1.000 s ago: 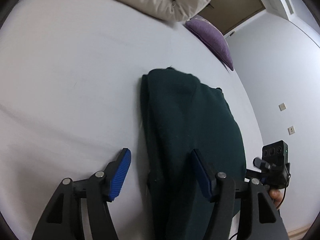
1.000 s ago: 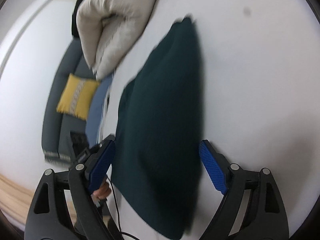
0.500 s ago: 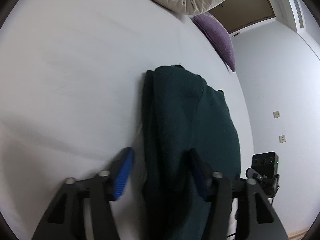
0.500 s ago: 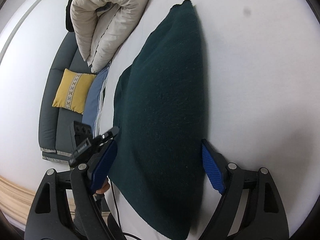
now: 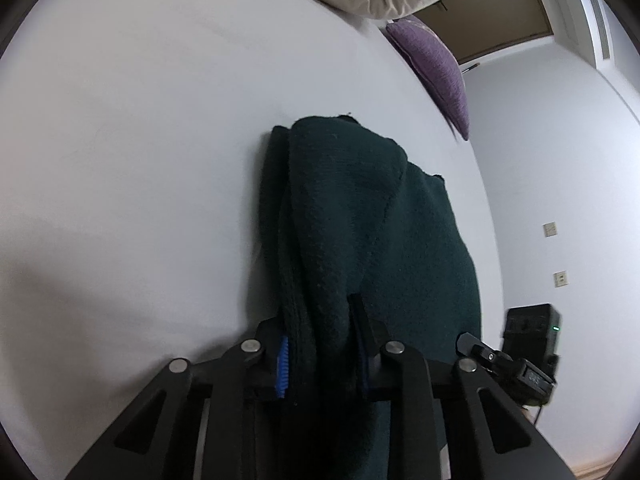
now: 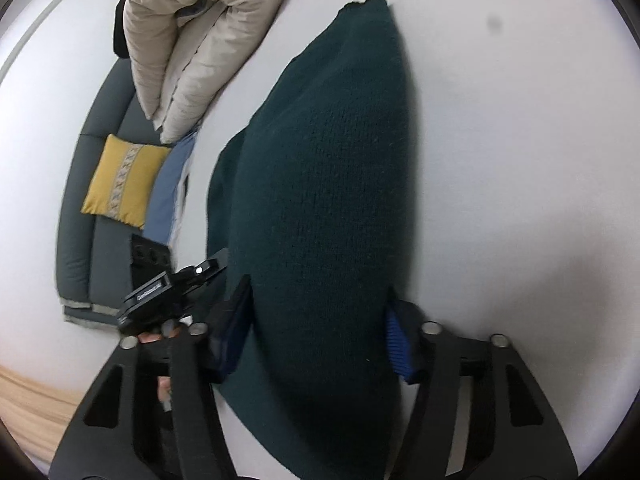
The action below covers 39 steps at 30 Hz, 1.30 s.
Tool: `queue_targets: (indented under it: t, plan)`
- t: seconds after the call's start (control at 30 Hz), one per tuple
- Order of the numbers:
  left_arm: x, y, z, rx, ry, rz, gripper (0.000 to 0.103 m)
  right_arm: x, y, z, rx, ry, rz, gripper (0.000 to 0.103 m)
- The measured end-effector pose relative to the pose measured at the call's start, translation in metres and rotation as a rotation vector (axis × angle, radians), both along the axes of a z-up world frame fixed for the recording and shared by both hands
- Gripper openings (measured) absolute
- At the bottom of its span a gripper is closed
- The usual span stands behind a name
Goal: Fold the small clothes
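A dark green knitted garment (image 5: 360,220) lies folded lengthwise on the white bed sheet (image 5: 120,160). My left gripper (image 5: 320,360) is shut on the garment's near left edge, the cloth bunched between its blue pads. In the right wrist view the same garment (image 6: 328,168) runs away from me. My right gripper (image 6: 320,332) straddles its near right end, its jaws partly closed against both sides of the cloth. Each gripper shows in the other's view, the right one (image 5: 528,360) and the left one (image 6: 168,296).
A beige duvet (image 6: 192,32) is bunched at the far end of the bed. A purple pillow (image 5: 436,64) lies by the bed's far right edge. A grey sofa with a yellow cushion (image 6: 124,180) stands beyond the bed's left side.
My left gripper has slid onto the garment's edge and closed on it. My right gripper has moved forward over the garment's end and its jaws have narrowed.
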<state>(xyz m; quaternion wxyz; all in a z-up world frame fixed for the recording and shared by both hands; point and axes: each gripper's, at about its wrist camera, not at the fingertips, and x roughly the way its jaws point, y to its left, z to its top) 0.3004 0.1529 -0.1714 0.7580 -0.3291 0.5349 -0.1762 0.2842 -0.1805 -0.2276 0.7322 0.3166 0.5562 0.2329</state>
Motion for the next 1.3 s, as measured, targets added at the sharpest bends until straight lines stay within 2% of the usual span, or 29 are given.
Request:
queue_targets:
  t: [0.13, 0.3, 0.47, 0.6, 0.73, 0.83, 0.9, 0.97, 1.0, 1.07, 1.13, 1.2, 1.3]
  plan:
    - [-0.011, -0.006, 0.021, 0.045, -0.026, 0.0, 0.023, -0.012, 0.008, 0.023, -0.089, -0.059, -0.004, 0.043]
    - [-0.045, -0.023, 0.072, 0.085, -0.109, -0.038, 0.023, -0.039, 0.008, 0.07, -0.073, -0.121, -0.01, 0.04]
    - [-0.092, -0.037, 0.107, 0.121, -0.161, -0.087, 0.023, -0.092, 0.007, 0.108, -0.042, -0.153, 0.007, 0.04]
    - [-0.144, -0.049, 0.119, 0.136, -0.176, -0.125, 0.023, -0.153, -0.003, 0.12, -0.007, -0.155, 0.007, 0.04]
    - [-0.191, -0.06, 0.111, 0.13, -0.175, -0.165, 0.023, -0.223, -0.016, 0.117, 0.04, -0.149, -0.007, 0.04]
    - [-0.213, -0.066, 0.087, 0.122, -0.147, -0.183, 0.023, -0.266, -0.028, 0.097, 0.085, -0.129, -0.029, 0.04]
    - [-0.218, -0.07, 0.061, 0.121, -0.104, -0.185, 0.023, -0.287, -0.037, 0.075, 0.098, -0.105, -0.043, 0.04]
    - [-0.219, -0.071, 0.036, 0.139, -0.058, -0.173, 0.024, -0.3, -0.048, 0.046, 0.103, -0.057, -0.073, 0.04]
    - [-0.218, -0.069, 0.024, 0.113, -0.041, -0.16, 0.025, -0.303, -0.052, 0.034, 0.105, -0.037, -0.09, 0.04]
    - [-0.218, -0.06, 0.013, 0.029, -0.034, -0.13, 0.025, -0.31, -0.066, 0.011, 0.181, -0.021, -0.111, 0.041]
    - [-0.218, -0.054, 0.008, -0.022, -0.027, -0.122, 0.027, -0.319, -0.072, 0.007, 0.221, -0.057, -0.115, 0.039]
    - [-0.22, -0.054, 0.007, -0.026, -0.038, -0.119, 0.028, -0.321, -0.07, 0.01, 0.206, -0.064, -0.109, 0.04]
    - [-0.227, -0.051, 0.009, -0.018, -0.044, -0.104, 0.033, -0.319, -0.071, 0.01, 0.235, -0.037, -0.125, 0.042]
